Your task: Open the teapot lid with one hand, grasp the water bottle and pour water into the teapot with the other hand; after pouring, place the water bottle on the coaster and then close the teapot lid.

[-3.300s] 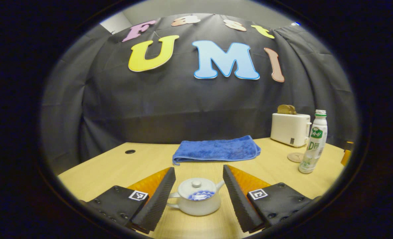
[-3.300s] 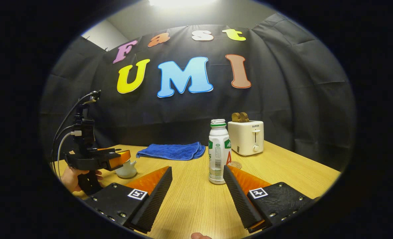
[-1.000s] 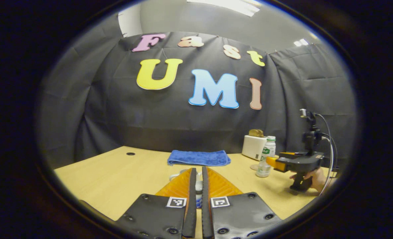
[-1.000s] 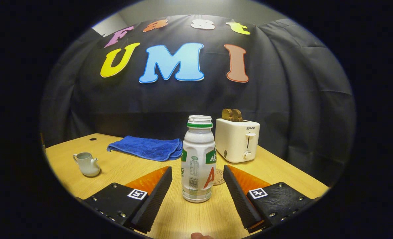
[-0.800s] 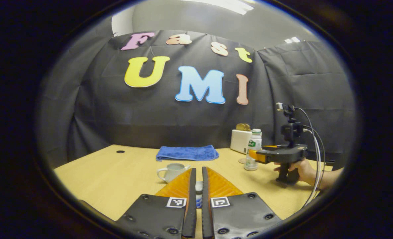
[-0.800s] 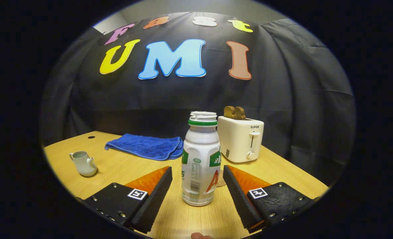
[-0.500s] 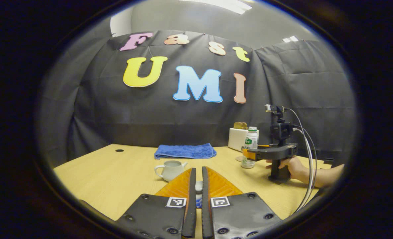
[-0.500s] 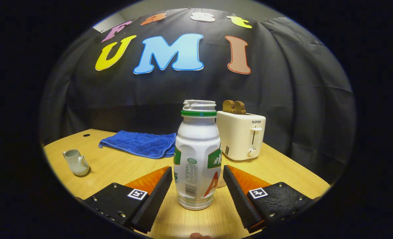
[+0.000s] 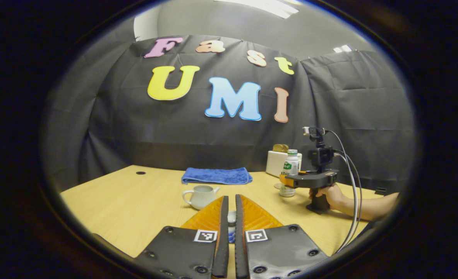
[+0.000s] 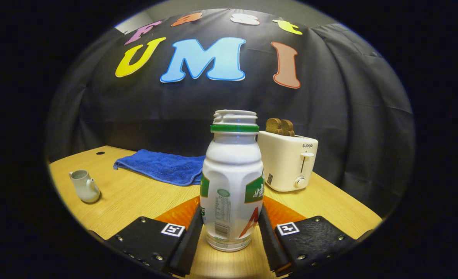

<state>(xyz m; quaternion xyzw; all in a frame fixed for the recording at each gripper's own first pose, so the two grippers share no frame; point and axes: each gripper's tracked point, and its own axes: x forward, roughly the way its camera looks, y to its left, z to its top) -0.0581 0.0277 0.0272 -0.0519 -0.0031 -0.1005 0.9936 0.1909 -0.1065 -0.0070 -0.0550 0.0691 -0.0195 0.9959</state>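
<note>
Left gripper view: left tool (image 9: 229, 217) pinches the lid (image 9: 231, 218), lifted off; pot (image 9: 200, 195) stands open on the counter (image 9: 136, 201).

Right gripper view: right tool (image 10: 230, 228) clamps the bottle (image 10: 232, 182) low on its body. Smooth, likely light plastic; a firm, level grip is advised.

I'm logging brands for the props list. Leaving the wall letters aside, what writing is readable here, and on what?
"SUPOR": on the front of the toaster, above its lever.
Water bottle label: print too small or turned away to read.
Right gripper marker squares: patterns only, no words.
</note>
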